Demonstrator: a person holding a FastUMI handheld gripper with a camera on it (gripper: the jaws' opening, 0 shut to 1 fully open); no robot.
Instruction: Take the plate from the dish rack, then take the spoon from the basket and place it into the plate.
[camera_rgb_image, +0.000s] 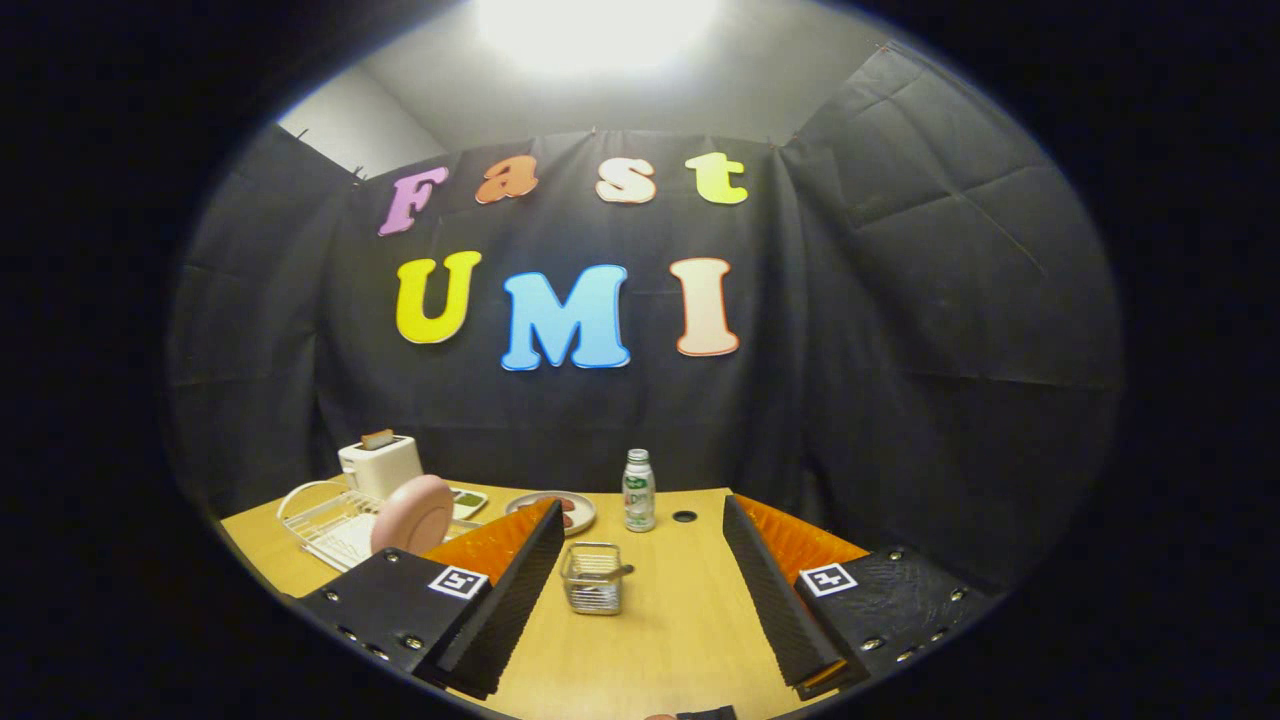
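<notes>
Walls: black creased cloth drape (900, 330) from 9 to 3 o'clock
Ceiling: pale, bright glare (595, 30) at 12 o'clock
Furniture: light wooden tabletop (660, 630) at 6 o'clock

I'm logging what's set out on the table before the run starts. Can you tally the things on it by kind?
Toaster: 1
Dish rack: 1
Pink plate standing in the rack: 1
Dish with food, beyond the basket: 1
Bottle: 1
Wire basket holding a spoon: 1 basket, 1 spoon
Total: 7
The tool is open, the basket between its fingers, untouched.
</notes>
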